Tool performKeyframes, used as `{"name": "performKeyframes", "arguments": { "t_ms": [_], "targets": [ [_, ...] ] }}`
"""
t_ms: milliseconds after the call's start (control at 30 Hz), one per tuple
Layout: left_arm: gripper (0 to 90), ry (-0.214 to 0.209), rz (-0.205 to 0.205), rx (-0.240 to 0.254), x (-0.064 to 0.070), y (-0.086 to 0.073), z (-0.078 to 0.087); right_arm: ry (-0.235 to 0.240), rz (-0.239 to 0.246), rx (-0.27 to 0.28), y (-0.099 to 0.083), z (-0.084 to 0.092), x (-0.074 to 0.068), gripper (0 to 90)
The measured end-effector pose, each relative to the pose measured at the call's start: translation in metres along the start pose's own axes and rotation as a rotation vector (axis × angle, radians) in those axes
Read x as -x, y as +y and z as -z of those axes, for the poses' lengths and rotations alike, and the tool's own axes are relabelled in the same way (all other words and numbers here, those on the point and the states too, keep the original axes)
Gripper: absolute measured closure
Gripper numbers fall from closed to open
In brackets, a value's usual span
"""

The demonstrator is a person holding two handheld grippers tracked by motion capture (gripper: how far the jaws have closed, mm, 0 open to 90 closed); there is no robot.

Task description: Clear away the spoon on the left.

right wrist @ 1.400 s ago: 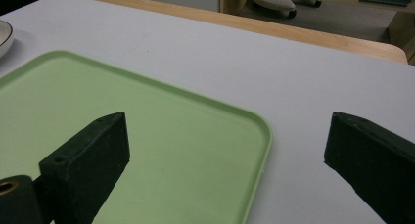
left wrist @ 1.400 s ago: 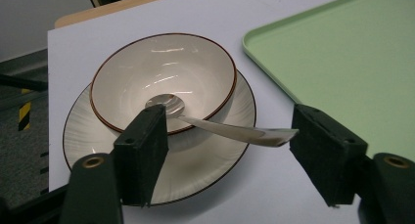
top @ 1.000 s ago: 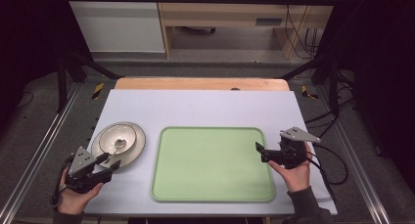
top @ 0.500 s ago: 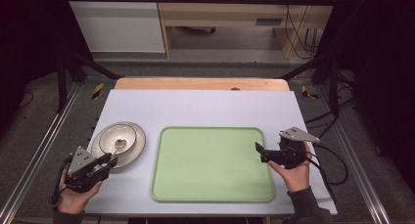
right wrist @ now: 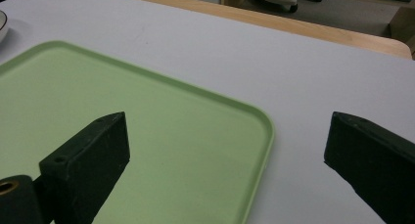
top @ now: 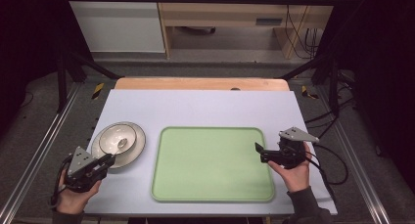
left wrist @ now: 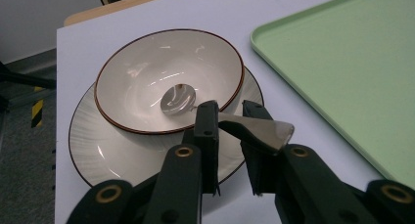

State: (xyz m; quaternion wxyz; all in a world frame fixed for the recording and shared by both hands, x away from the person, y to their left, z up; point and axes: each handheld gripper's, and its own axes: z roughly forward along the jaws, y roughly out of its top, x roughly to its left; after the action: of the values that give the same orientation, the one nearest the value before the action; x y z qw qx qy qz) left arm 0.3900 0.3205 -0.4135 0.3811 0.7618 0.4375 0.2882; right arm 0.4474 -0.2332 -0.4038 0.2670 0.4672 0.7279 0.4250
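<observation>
One pale lilac tabletop sheet covers the table, with bare room along its far half and no readable writing anywhere. On it lies one light green rectangular plastic tray, empty. Left of it, one grey ribbed plate carries one cream bowl with a brown rim. One steel spoon rests in that bowl, handle over the rim. The left gripper has just been closing and pinches the handle. The right gripper stands wide apart over the tray's right edge.
</observation>
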Motion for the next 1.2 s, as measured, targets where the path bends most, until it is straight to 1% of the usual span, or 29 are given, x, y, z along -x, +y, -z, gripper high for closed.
{"name": "performKeyframes", "arguments": {
  "t_ms": [167,200,533,633,667,967,1067,1200],
  "targets": [
    [79.8,0.010,-0.003,-0.002,0.0001,0.0007,0.0012,-0.001,0.001,-0.002,0.0001,0.0000,0.0004,3.4],
    [81.5,0.013,-0.004,-0.001,0.0001,0.0008,0.0016,-0.003,0.000,-0.001,0.0001,-0.0002,0.0004,3.4],
    [86.2,0.023,0.005,-0.003,-0.0004,0.0012,0.0036,-0.002,0.003,-0.007,0.0001,-0.0008,0.0004,3.3],
    [87.4,0.026,0.008,-0.003,-0.0007,0.0013,0.0043,0.000,-0.004,-0.008,0.0001,-0.0003,-0.0004,3.3],
    [87.7,0.025,0.011,-0.002,-0.0008,0.0013,0.0047,-0.002,0.002,-0.007,0.0000,-0.0004,-0.0002,3.4],
    [88.6,0.025,0.022,0.004,-0.0013,0.0018,0.0064,0.000,-0.003,-0.011,0.0002,-0.0006,-0.0005,3.4],
    [88.7,0.021,0.034,0.013,-0.0013,0.0021,0.0074,-0.001,-0.004,-0.012,0.0002,-0.0005,-0.0005,3.4],
    [88.8,0.018,0.034,0.019,-0.0006,0.0028,0.0083,-0.004,0.001,-0.010,0.0001,-0.0005,0.0000,3.4]
  ]
}}
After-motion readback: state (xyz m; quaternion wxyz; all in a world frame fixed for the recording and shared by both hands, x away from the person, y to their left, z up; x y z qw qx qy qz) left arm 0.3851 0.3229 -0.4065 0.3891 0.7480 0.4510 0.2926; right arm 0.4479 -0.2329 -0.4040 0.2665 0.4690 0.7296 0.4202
